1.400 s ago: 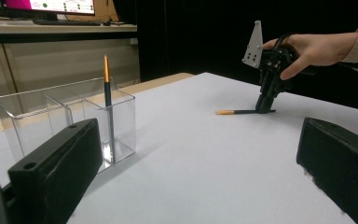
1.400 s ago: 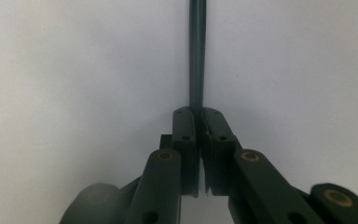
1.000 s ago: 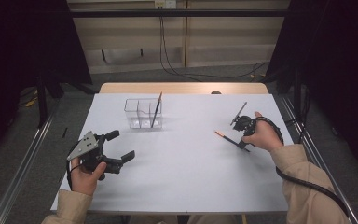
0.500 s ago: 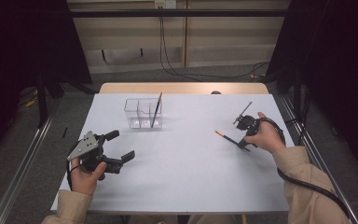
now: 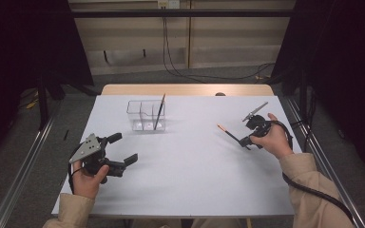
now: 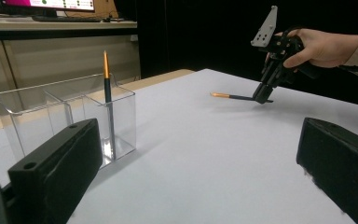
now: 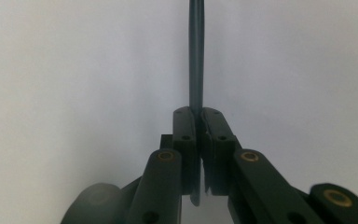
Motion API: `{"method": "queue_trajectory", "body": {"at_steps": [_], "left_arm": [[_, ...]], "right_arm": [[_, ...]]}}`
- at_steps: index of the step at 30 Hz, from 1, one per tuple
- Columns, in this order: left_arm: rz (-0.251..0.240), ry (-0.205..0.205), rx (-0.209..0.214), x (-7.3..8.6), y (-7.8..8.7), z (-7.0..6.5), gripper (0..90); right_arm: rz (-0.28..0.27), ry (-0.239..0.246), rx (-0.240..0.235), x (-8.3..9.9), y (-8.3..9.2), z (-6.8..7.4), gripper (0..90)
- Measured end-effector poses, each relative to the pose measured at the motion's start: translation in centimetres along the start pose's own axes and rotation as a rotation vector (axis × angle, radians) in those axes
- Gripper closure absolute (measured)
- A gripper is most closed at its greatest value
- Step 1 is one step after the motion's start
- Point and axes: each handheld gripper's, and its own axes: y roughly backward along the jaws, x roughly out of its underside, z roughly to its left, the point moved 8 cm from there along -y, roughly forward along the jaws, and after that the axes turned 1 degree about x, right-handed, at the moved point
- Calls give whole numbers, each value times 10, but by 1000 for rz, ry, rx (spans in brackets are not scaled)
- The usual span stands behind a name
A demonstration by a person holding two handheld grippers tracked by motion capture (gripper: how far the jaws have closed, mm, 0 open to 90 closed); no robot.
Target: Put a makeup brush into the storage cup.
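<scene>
Here the right hand-held gripper (image 5: pixel 244 141) pinches a slim black, orange-tipped pencil (image 5: pixel 228 134); the left hand-held gripper (image 5: pixel 123 148) gapes.

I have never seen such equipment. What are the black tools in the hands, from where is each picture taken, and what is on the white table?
A person sits at a white table and holds one hand tool in each hand. Each tool is a gripper with two black fingers that open and close.

The high view looks down from above the person. There the left gripper is open and holds nothing. The right gripper is shut on a dark pen with an orange tip.

The other two pictures come from small cameras riding on the grippers. The left gripper view looks across the table between its own wide-apart fingers. The right gripper view looks along its closed fingers, pinching the pen.

A clear plastic box with compartments also stands on the table, with a second pen standing in it.
</scene>
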Motion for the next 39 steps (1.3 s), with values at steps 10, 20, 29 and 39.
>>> {"method": "queue_trajectory", "body": {"at_steps": [10, 20, 29, 39], "left_arm": [[-2, 0, -2, -1, 0, 0, 1], [2, -2, -2, 0, 0, 0, 1], [0, -2, -2, 0, 0, 0, 1], [-4, 7, 0, 0, -1, 0, 1]], "right_arm": [[-214, -52, -25, -11, 6, 3, 853], [-396, -41, -55, -19, 10, 14, 853], [-638, -67, -63, -29, 27, 20, 853], [-776, -54, -90, -34, 38, 28, 853]]}}
